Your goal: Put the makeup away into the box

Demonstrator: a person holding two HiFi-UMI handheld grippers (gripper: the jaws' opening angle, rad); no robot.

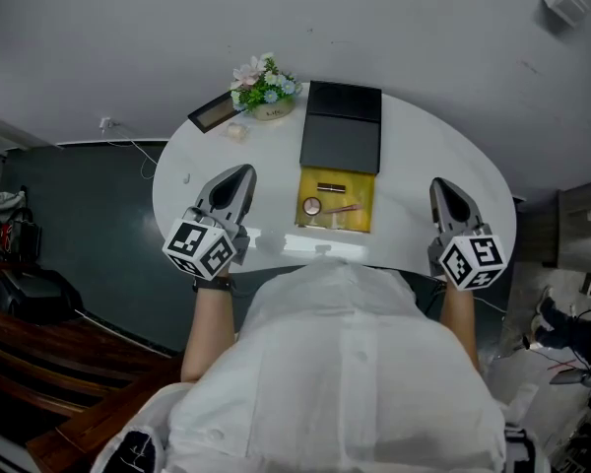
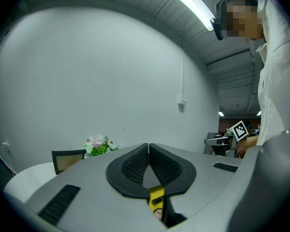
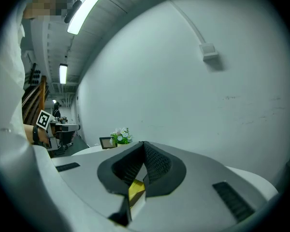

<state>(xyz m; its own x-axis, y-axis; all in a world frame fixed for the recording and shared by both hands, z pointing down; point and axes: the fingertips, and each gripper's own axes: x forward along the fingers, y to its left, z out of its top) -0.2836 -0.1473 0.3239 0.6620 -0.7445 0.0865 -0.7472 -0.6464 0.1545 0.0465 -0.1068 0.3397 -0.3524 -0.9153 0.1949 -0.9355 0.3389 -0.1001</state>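
A yellow box [image 1: 359, 187] lies in the middle of the round white table [image 1: 414, 136], its black lid [image 1: 343, 126] folded open behind it. Inside I see a round compact [image 1: 312, 206] and a thin pinkish stick [image 1: 345, 208]. My left gripper [image 1: 241, 173] hovers left of the box, shut with nothing in it; its pads meet in the left gripper view [image 2: 148, 147], with a strip of the yellow box [image 2: 156, 196] showing below them. My right gripper [image 1: 441, 187] hovers right of the box, also shut and empty [image 3: 144, 146]. Both point level toward the far wall.
At the table's far left stand a small pot of flowers [image 1: 264, 87], a dark picture frame [image 1: 214, 112] and a small pale object [image 1: 238, 131]. The person's white shirt hides the table's near edge. A grey wall lies beyond the table.
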